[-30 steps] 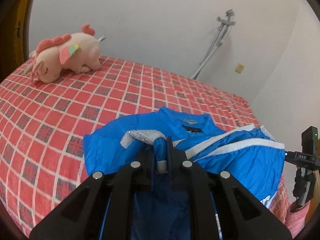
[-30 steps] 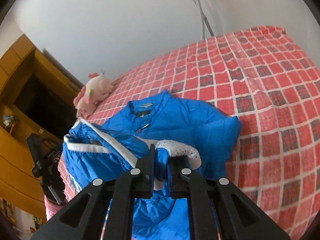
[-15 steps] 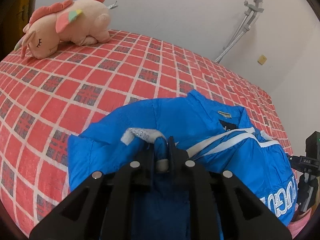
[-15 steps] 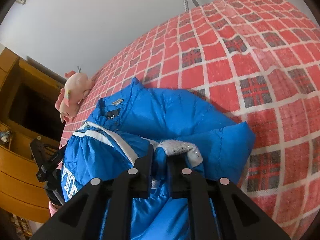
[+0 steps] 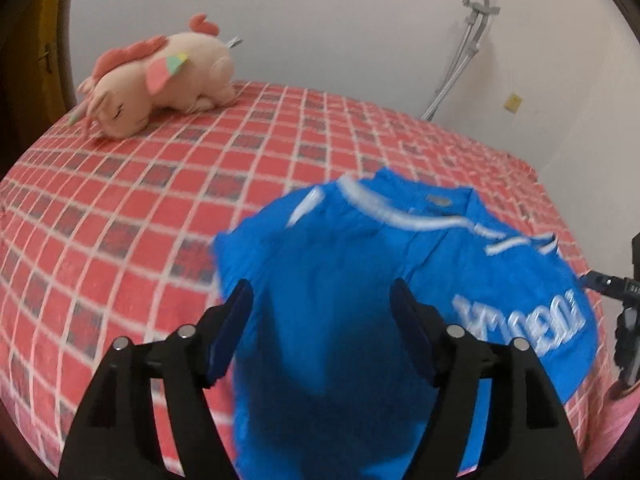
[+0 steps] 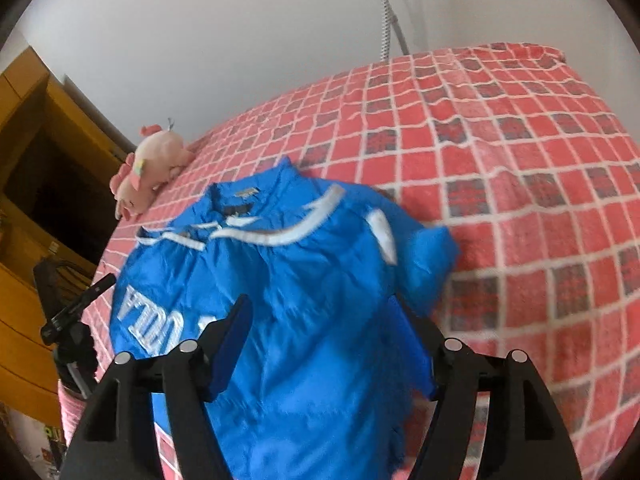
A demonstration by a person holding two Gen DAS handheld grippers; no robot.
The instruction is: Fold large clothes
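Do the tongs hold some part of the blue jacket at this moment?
No, nothing is held. Both the left tongs and the right tongs are opening, and the blue jacket lies free on the bed.

Both the left gripper (image 5: 322,322) and the right gripper (image 6: 322,326) are showing matte black arms, silver round screws and blue-faced fingers (image 5: 234,328).

Jacket lettering (image 5: 524,322): smeared by motion, unreadable.
Jacket hem (image 6: 304,448): cut off by the bottom edge.
Collar label (image 6: 246,193): too small to read.
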